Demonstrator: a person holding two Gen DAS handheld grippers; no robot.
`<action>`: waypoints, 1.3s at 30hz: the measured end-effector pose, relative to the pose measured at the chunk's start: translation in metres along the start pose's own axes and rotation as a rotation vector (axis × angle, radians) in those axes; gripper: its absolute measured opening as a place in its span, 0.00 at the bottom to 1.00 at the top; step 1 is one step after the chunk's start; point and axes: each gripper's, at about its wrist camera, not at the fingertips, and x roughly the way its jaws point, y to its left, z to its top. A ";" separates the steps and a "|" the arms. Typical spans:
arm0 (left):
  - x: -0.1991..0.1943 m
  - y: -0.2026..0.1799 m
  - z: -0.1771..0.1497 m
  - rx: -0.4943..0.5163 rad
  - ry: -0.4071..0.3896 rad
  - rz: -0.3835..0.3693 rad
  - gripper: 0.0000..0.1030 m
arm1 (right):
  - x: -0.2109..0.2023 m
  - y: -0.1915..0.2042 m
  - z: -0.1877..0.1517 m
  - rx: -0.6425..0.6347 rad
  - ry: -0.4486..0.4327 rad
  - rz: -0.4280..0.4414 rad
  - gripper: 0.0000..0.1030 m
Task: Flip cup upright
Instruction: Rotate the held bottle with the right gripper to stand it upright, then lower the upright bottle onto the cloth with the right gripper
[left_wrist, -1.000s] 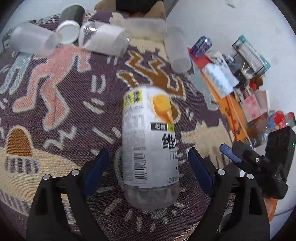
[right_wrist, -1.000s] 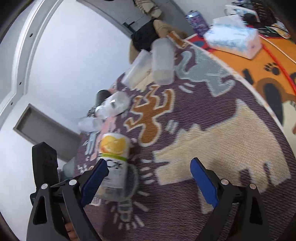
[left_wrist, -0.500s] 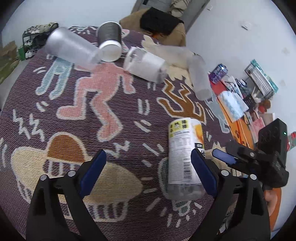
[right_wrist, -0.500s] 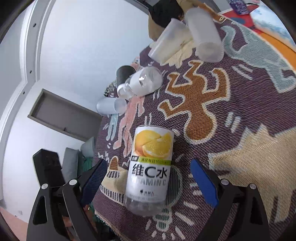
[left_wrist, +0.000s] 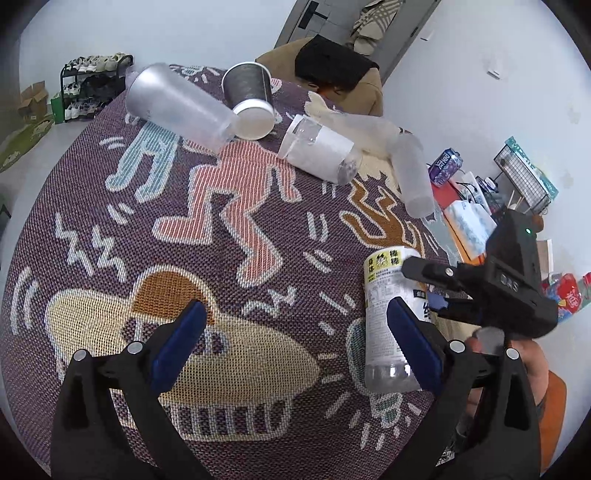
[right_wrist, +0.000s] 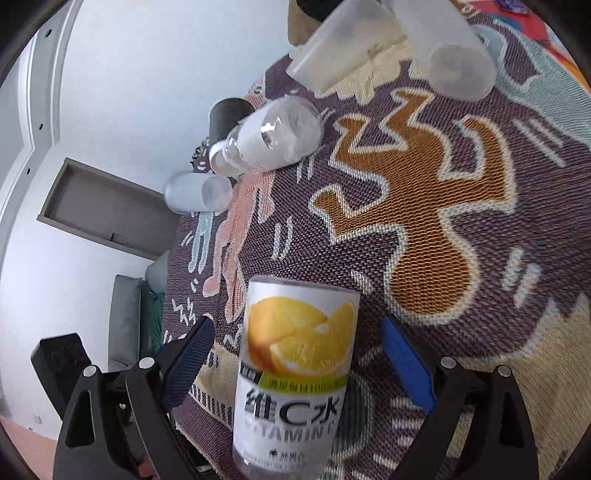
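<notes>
A clear cup with an orange-fruit vitamin C label (right_wrist: 295, 373) stands on the patterned rug (right_wrist: 461, 229). My right gripper (right_wrist: 295, 354) is open, its blue pads on either side of the cup, not touching it. In the left wrist view the same cup (left_wrist: 388, 321) stands at the right, behind my left gripper's right finger (left_wrist: 413, 343). My left gripper (left_wrist: 291, 339) is open and empty over the rug (left_wrist: 221, 221). The right gripper's black body (left_wrist: 509, 284) is right of the cup.
Several other cups lie on their sides at the far end: a frosted one (left_wrist: 177, 107), a metal one (left_wrist: 251, 99), a white-labelled clear one (left_wrist: 317, 151), and a frosted one (left_wrist: 413, 177). Clutter and a tissue pack (left_wrist: 469, 218) lie at the right.
My left gripper has drawn back and swung left off the labelled cup, which stays standing. My right gripper has closed in until the cup sits between its open fingers.
</notes>
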 end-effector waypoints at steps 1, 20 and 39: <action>0.001 0.001 -0.001 -0.004 0.004 -0.006 0.94 | 0.004 -0.001 0.001 0.004 0.008 -0.006 0.80; -0.020 -0.006 0.001 0.012 -0.071 -0.005 0.95 | -0.085 0.066 -0.055 -0.367 -0.299 -0.082 0.59; -0.033 -0.003 -0.002 0.030 -0.106 0.014 0.95 | -0.079 0.113 -0.094 -0.647 -0.329 -0.350 0.59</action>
